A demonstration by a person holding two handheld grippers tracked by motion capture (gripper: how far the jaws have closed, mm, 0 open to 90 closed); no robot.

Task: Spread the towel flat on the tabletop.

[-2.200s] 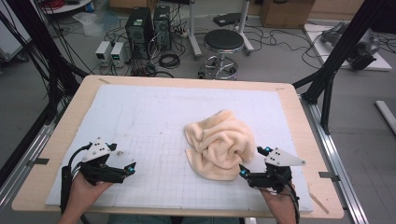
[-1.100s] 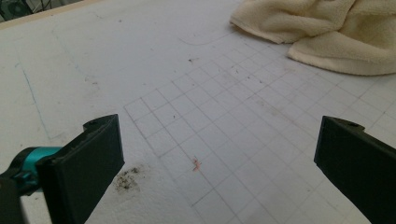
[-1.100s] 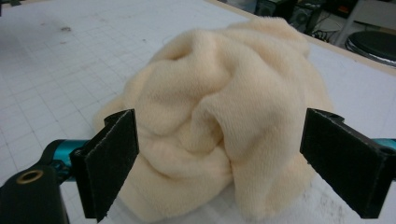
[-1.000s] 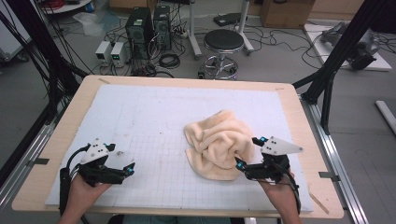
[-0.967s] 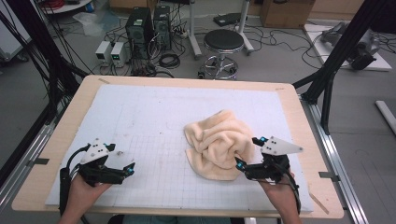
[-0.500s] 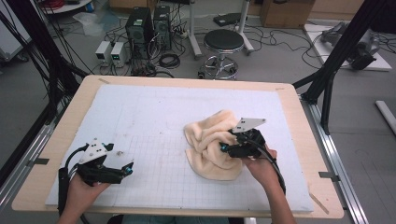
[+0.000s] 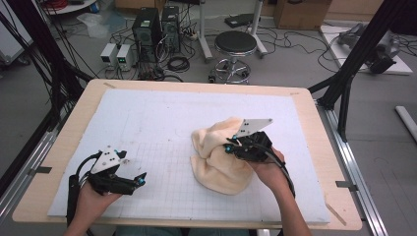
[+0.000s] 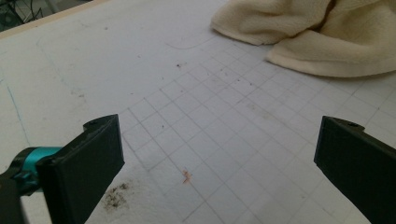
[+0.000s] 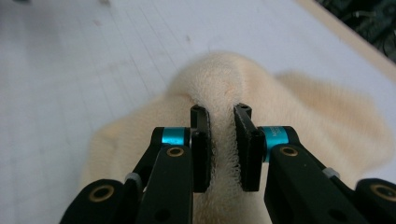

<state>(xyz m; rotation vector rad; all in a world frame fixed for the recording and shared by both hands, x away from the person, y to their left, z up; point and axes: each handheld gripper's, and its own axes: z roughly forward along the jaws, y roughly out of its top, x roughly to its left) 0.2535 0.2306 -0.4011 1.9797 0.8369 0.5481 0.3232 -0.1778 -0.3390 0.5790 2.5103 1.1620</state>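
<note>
High view: a cream towel (image 7: 216, 160) is seen crumpled on the white gridded mat (image 7: 162, 113), right of the middle of the wooden table (image 7: 314, 123).
Right gripper: the right gripper (image 7: 230, 146) is laid over the top of the towel, its grey plate uppermost.
Right jaws: in the right gripper view, a raised fold of the towel (image 9: 224, 93) is pinched between the jaws, which have just been closing; the right gripper (image 9: 222, 140) is nearly closed, with pile pressed against both pads.
Towel shape: the cloth is drawn up into a ridge at the pinch and spread on the mat around it.
Left gripper: the left gripper (image 7: 140, 179) is held low over the mat near the front left, well apart from the towel.
Left jaws: in the left gripper view, the jaws are spread wide over bare grid, nothing between them; the towel's edge (image 8: 317, 42) is seen beyond.
</note>
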